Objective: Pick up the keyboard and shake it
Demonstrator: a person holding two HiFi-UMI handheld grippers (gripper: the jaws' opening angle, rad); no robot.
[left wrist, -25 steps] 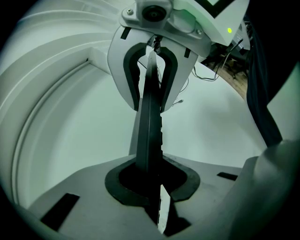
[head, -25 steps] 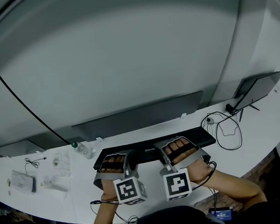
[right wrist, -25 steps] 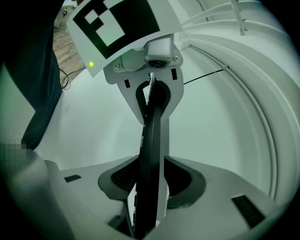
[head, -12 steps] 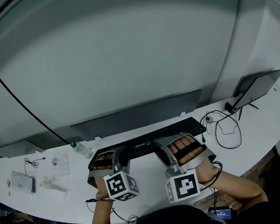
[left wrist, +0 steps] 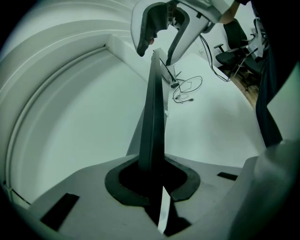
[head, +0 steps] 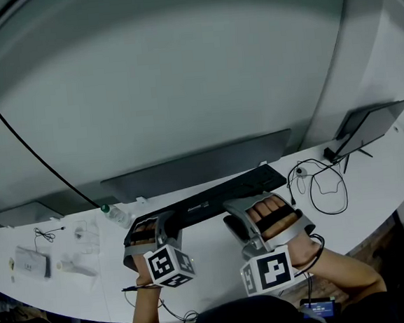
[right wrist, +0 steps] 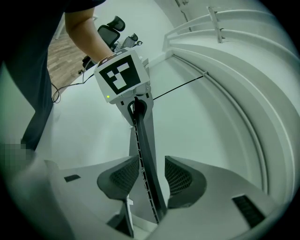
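- Far left of the smooth white desk [head: 373, 191]: a clear plastic bottle with a green cap [head: 115, 215] and a few small white oddments I cannot identify. All lie well apart from the work.
- Left gripper [left wrist: 152, 183]: its jaws are pressed together on the left end of the long black plastic keyboard [head: 212, 196], pinching its thin edge.
- Keyboard: it spans between both grippers over the front of the desk and slants back toward its right end. It appears to be lifted clear, though I cannot confirm that the underside is free.
- Handling, in my judgement: a light, stiff, thin slab of smooth plastic. It is liable to pivot or slip in a one-sided pinch. I would hold it by the bare frame near both ends, not by the keycaps.
- Right gripper [right wrist: 149, 183]: its jaws have just been opening and now stand apart. The keyboard's edge runs between the ribbed pads, which are not pressing on it. I would close them before any shaking.
- Right of the desk: a coiled black cable [head: 324, 189] and a dark flat screen on a stand [head: 368, 127].
- Room: a pale grey wall with a long grey panel [head: 202, 166] in front of it. Black office chairs [left wrist: 234, 42] stand beyond the desk.
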